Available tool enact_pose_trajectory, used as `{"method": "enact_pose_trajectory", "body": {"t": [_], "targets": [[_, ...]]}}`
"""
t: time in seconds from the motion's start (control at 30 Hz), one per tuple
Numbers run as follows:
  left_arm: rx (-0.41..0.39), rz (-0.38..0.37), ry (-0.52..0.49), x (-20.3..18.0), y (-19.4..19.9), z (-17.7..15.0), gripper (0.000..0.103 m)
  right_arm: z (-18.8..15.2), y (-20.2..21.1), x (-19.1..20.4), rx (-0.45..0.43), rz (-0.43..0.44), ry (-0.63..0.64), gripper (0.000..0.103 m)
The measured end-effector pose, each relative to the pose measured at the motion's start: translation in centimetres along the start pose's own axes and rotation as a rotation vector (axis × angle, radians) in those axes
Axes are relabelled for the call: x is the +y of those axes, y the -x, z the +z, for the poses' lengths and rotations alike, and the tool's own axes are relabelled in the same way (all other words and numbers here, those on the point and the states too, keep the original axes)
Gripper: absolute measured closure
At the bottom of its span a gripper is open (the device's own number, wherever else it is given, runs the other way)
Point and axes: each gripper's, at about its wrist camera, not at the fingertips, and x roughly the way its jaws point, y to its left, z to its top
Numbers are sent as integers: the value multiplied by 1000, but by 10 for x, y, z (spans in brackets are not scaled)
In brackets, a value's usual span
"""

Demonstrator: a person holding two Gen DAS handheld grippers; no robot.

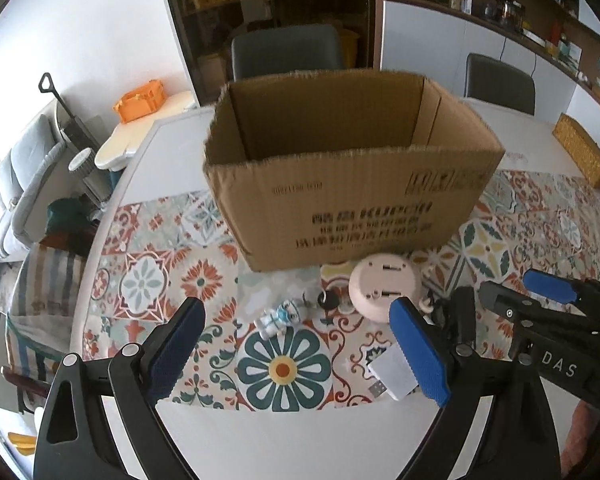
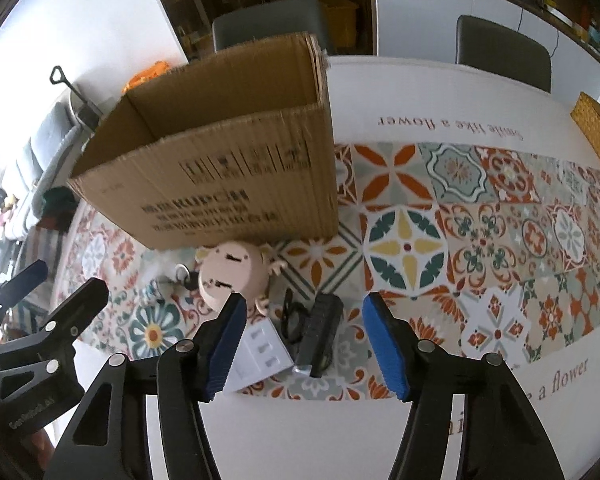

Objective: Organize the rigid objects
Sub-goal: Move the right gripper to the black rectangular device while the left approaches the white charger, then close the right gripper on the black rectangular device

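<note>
black device (image 2: 317, 334) lengthwise toward box (image 2: 220, 172), R gripper (image 2: 303, 344) astride

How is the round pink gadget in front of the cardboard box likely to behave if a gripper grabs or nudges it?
The round pink gadget looks like hard moulded plastic, so probably stiff and fairly light. Its curved sides may slip between flat pads. The small feet sticking out near its edge look like the parts most likely to snag or snap.
</note>
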Motion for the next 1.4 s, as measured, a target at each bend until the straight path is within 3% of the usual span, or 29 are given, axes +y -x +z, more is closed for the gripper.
{"method": "enact_pose_trajectory", "body": {"t": [0.6,1.4], "targets": [[79,-13,-60,-17,-44,-22,8,-15,-59,-9,129,-27,-18,54],[120,-18,-53,-16,-60,-28,8,-15,-109,5,167,-66,-13,62]]}}
